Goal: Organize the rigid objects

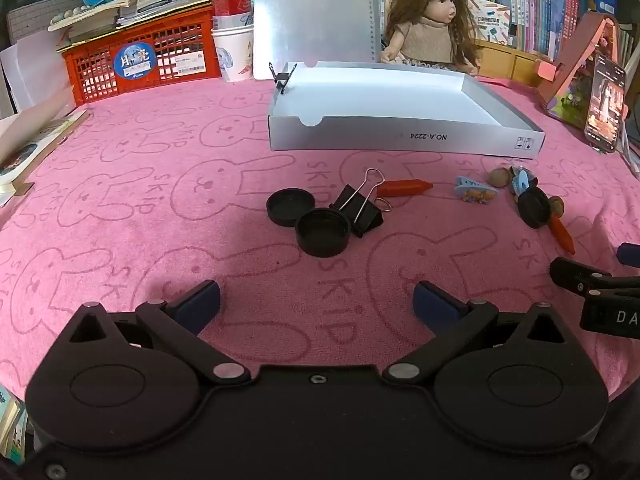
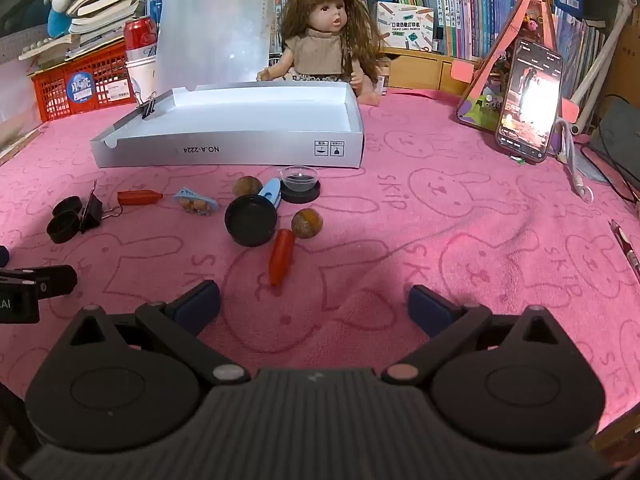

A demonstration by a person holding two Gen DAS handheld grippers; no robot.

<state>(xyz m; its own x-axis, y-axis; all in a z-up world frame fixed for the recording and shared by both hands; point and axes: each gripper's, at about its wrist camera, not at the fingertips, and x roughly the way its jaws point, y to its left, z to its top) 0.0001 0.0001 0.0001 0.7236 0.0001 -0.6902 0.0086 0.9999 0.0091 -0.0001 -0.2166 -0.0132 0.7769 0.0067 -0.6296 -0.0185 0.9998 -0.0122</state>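
Caps (image 1: pixel 320 231), clips (image 1: pixel 360 204), crayons (image 2: pixel 281 256) and nuts (image 2: pixel 307 223) lie before the box (image 1: pixel 400 136) mid-desk; left tool (image 1: pixel 316 302) and right tool (image 2: pixel 314 304) gape empty.

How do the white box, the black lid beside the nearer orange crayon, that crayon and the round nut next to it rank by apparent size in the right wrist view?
1. White box, though farthest.
2. Black lid.
3. Orange crayon, nearest, so flattered.
4. Nut.
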